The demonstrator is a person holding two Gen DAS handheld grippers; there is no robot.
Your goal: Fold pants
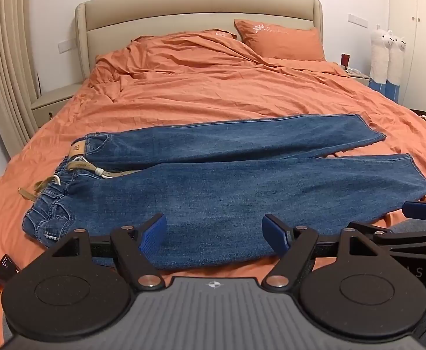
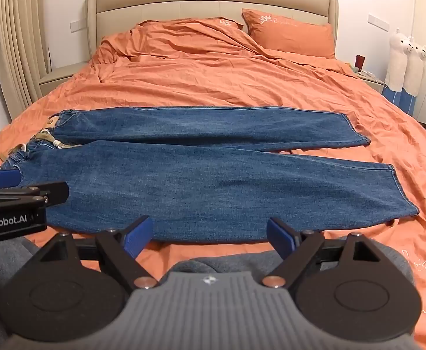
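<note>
Blue jeans (image 1: 213, 180) lie spread flat across the foot of the orange bed (image 1: 213, 87), waist with a tan belt (image 1: 78, 164) at the left, both leg hems at the right. My left gripper (image 1: 214, 230) is open and empty, hovering over the near edge of the near leg. My right gripper (image 2: 210, 233) is open and empty, just before the near edge of the jeans (image 2: 213, 175). The right gripper's blue fingertips (image 1: 417, 208) show at the right of the left wrist view. The left gripper's body (image 2: 11, 204) shows at the left of the right wrist view.
A phone (image 1: 4, 271) lies on the bed at the near left. Orange pillows (image 1: 280, 40) and a beige headboard (image 1: 198, 8) are at the far end. Nightstands flank the bed; plush alpacas (image 2: 407, 58) stand at the right wall. Curtains hang at the left.
</note>
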